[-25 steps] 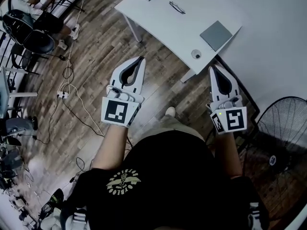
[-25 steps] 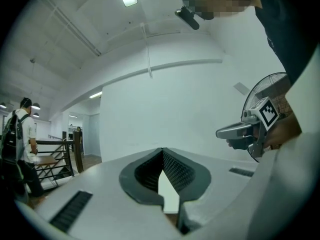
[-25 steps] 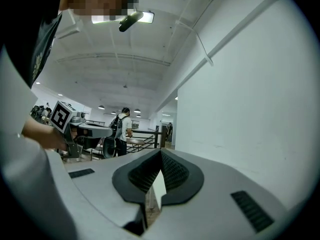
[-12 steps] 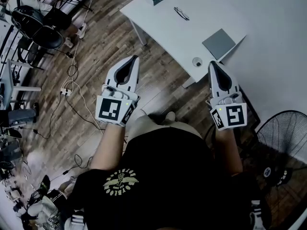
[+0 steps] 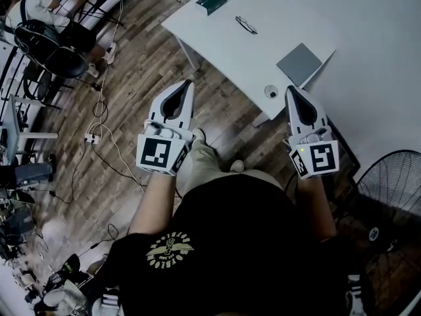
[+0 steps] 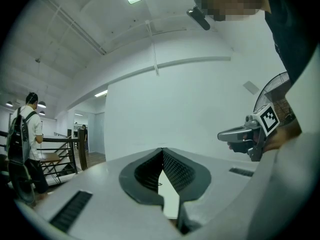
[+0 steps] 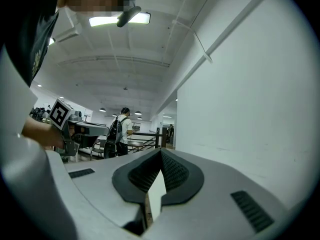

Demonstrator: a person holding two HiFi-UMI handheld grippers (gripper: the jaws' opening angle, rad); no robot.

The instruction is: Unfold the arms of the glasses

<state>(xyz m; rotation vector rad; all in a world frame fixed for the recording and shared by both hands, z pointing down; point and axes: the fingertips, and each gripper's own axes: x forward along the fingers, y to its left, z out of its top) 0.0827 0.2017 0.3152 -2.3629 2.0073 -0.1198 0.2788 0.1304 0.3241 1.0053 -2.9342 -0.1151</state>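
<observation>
The glasses (image 5: 246, 25) now sit slightly lower at upper centre, on the table (image 5: 223, 51) — well apart from the left gripper (image 5: 186, 87) and right gripper (image 5: 291, 92), whose jaws are pressed together, empty; best spread them on arrival.

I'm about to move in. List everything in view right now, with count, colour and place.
Table: one, white, ahead of the person.
Glasses: one pair, dark frame, far part of the table.
Box: one, green, table's far corner.
Flat pad: one, grey, table's right edge.
Small round thing: one, grey, table's near corner; too small to name.
Fan: one, black, floor at right.
Office chair: at least one, dark, upper left.
Power strip: one, white, wood floor at left, cables around it.
Left gripper: one, white, shut, empty.
Right gripper: one, white, shut, empty.
</observation>
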